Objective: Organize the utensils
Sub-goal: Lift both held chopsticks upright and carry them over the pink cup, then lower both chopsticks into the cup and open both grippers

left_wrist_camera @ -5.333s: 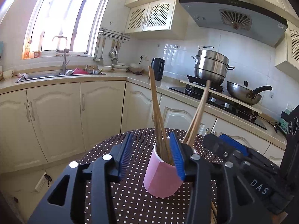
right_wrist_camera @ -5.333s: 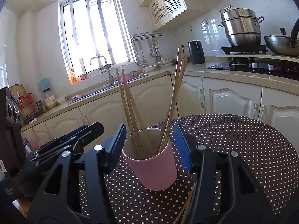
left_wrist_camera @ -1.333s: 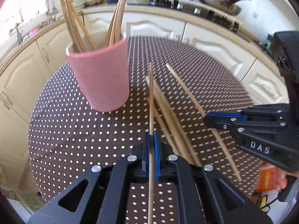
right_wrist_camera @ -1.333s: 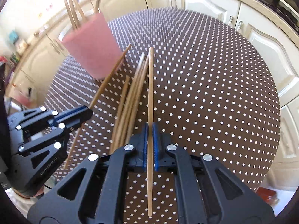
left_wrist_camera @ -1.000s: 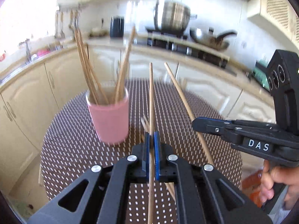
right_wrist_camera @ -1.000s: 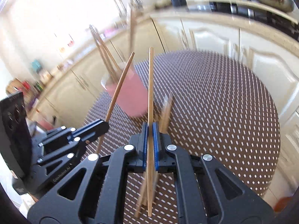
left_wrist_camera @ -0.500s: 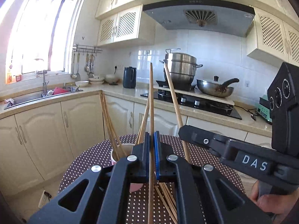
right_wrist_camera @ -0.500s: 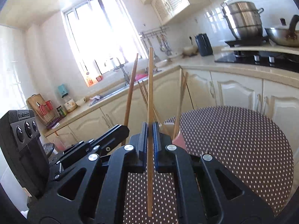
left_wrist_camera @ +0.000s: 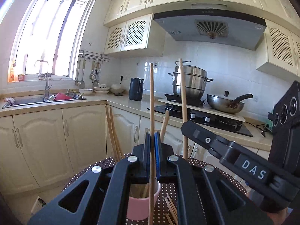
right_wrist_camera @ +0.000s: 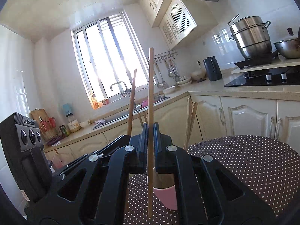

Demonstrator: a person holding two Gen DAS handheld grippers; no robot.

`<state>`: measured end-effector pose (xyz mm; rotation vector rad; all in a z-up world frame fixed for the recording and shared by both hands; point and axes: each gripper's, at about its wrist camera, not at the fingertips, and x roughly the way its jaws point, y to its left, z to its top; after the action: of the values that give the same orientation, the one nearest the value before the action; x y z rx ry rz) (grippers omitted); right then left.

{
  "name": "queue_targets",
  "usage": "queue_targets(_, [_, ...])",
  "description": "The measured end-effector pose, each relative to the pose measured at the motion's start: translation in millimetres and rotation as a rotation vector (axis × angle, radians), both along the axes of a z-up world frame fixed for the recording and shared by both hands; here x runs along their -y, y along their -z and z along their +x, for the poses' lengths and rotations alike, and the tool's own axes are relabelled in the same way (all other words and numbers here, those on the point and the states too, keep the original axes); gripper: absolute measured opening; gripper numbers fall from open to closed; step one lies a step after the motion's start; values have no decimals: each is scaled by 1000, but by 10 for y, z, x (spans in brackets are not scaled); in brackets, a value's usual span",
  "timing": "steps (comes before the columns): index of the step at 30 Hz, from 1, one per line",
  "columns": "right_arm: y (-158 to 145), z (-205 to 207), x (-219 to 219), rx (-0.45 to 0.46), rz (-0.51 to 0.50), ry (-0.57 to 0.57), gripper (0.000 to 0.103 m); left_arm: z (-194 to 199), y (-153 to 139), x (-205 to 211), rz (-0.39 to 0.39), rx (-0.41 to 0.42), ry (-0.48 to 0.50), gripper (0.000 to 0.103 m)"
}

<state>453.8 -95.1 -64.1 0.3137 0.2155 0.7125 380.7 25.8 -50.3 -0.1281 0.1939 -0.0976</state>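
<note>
My left gripper (left_wrist_camera: 152, 140) is shut on a wooden chopstick (left_wrist_camera: 151, 97) held upright over the pink cup (left_wrist_camera: 139, 206), which holds several chopsticks. My right gripper (right_wrist_camera: 149, 131) is shut on another upright chopstick (right_wrist_camera: 150, 86) above the same cup (right_wrist_camera: 166, 196). The right gripper also shows in the left wrist view (left_wrist_camera: 189, 129) with its chopstick (left_wrist_camera: 182, 93). The left gripper's chopstick (right_wrist_camera: 132, 97) shows in the right wrist view. Loose chopsticks (left_wrist_camera: 171, 206) lie on the table beside the cup.
The round table with a brown polka-dot cloth (right_wrist_camera: 243, 161) carries the cup. Cream cabinets (left_wrist_camera: 46, 140), a sink (left_wrist_camera: 43, 99), a kettle (left_wrist_camera: 136, 89) and a stove with a steamer pot (left_wrist_camera: 191, 82) and a wok (left_wrist_camera: 225, 105) line the walls behind.
Both grippers picked a chopstick off the table, tilted them upright and brought them over the cup. In the last half second both came closer to the cup.
</note>
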Motion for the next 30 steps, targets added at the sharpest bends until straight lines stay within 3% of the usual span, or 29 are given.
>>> queue_targets(13, [260,442,-146,65,22,20,6,538,272,-349,-138,-3,-39,5])
queue_targets(24, [390,476,-227,86,-21,24,6,655,239,-280,-144,49,-41,5])
queue_targets(30, [509,407,-240,73,-58,12,6,682,409,-295,-145,9,-52,5])
